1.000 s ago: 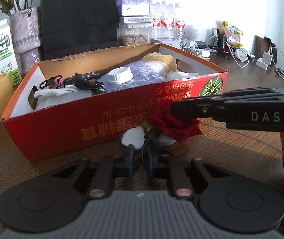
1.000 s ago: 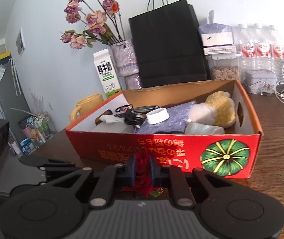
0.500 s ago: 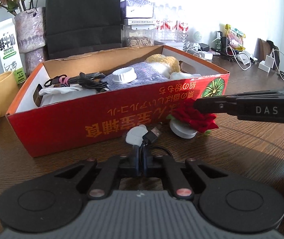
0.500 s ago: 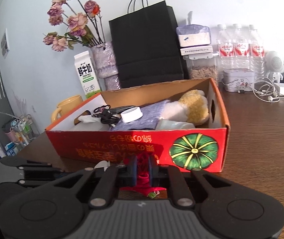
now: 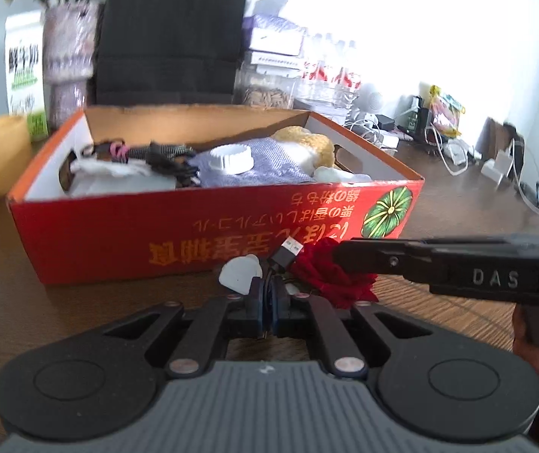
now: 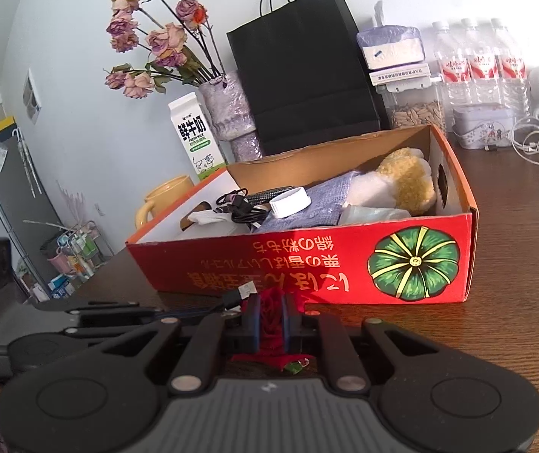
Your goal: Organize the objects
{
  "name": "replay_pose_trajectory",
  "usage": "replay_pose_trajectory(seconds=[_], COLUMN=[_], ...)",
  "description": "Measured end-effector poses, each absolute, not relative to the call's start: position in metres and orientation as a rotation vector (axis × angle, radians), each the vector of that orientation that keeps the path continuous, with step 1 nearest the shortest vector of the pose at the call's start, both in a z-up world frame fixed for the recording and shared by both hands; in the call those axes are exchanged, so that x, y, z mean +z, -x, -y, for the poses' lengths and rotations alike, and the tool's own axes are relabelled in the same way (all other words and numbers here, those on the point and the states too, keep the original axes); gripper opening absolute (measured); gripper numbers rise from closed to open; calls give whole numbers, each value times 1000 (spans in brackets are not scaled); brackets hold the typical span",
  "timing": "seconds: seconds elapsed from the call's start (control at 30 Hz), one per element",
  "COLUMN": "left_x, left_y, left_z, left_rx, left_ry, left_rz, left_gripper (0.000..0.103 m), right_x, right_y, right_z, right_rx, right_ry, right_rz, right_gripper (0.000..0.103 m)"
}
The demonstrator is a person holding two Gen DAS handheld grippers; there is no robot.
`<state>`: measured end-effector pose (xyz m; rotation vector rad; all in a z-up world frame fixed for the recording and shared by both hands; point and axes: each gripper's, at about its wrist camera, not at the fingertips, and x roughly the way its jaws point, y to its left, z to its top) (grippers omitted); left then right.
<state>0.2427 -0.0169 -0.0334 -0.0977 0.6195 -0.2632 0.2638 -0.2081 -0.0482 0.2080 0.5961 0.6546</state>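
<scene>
A red cardboard box (image 5: 194,234) (image 6: 307,260) stands open on the wooden table, holding a white lid (image 5: 230,156), coiled black cables (image 5: 164,153), a purple cloth (image 6: 307,204) and a plush toy (image 6: 405,185). In front of it, my left gripper (image 5: 267,302) is shut on a thin black cable whose USB plug (image 5: 287,253) (image 6: 237,296) sticks up past the fingertips. My right gripper (image 6: 271,321) (image 5: 339,256) is shut on a red fabric rose (image 6: 269,302) (image 5: 330,275), close to the right of the plug. A small white object (image 5: 240,272) lies just beyond the left fingertips.
Behind the box stand a yellow mug (image 6: 167,196), a milk carton (image 6: 194,136), a vase of dried roses (image 6: 228,109), a black paper bag (image 6: 303,75), jars and water bottles (image 6: 481,64). Cables and chargers (image 5: 454,151) litter the table to the far right.
The left jaws have closed onto the black cable and its USB plug now stands higher against the box front. The right gripper keeps hold of the rose, now beside the plug.
</scene>
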Motion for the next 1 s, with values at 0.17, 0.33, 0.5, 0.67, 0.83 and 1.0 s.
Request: replay_pose_trajectory(seconds=[0.17, 0.33, 0.5, 0.67, 0.83, 1.0], left_x=[-36, -38, -37, -35, -44, -44], left_y=[-243, -250, -249, -242, -244, -248], left_z=[22, 21, 26, 47, 54, 46], left_rx=[-291, -300, -297, -269, -264, -266], left_ry=[86, 136, 99, -61, -95, -14], left_rz=[-646, -663, -658, -626, -645, -652], left_gripper=[6, 8, 9, 9, 5, 5], right_x=[-50, -50, -51, -49, -46, -47], right_y=[-265, -265, -265, -263, -261, -265], right_z=[209, 207, 208, 206, 212, 214], right_rx=[668, 671, 671, 654, 617, 619], right_ry=[-232, -230, -232, -214, -228, -239], right_rz=[-608, -611, -611, -597, -561, -579], right_gripper=[10, 10, 10, 10, 9, 9])
